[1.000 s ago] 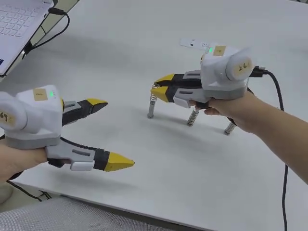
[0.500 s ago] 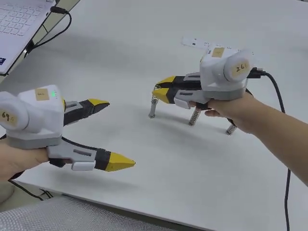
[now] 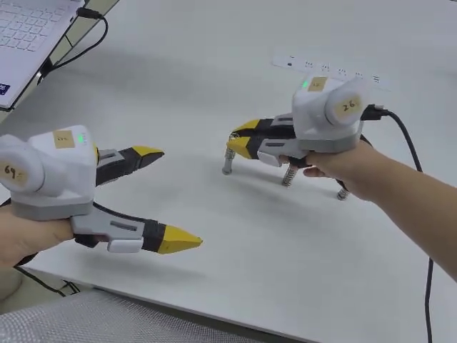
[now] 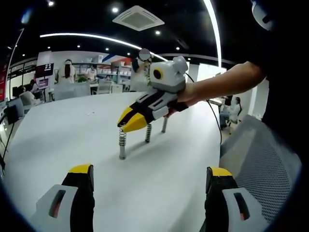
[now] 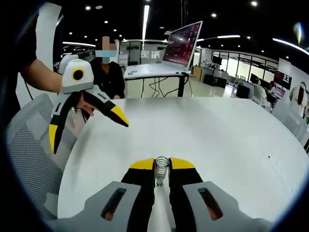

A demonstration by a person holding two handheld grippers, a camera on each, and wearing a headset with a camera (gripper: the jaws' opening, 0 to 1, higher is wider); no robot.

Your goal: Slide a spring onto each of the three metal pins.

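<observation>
Springs [image 3: 288,173] number three by my count, one on each of the three pins [image 3: 226,168] that stand upright in a row on the white surface [image 3: 285,271]. There are two grippers. My right gripper [image 3: 238,138] reaches in from the right with its jaws clenched on the leftmost spring [image 5: 161,170], high on its pin, and in the right gripper view the coil sits upright between the two yellow tips. The other two springs sit on their pins below my right hand. My left gripper [image 3: 171,198] hovers well apart at the near left, jaws released and spread wide, gripping nothing. In the left gripper view the three pins line up beyond its tips. One laptop [image 3: 21,32] lies at the far left corner and one power strip [image 3: 325,69] lies at the far side. Against a second ago little differs: the right jaws stay clamped at the same spring on the same pin, and the left gripper keeps its place and its spread.
</observation>
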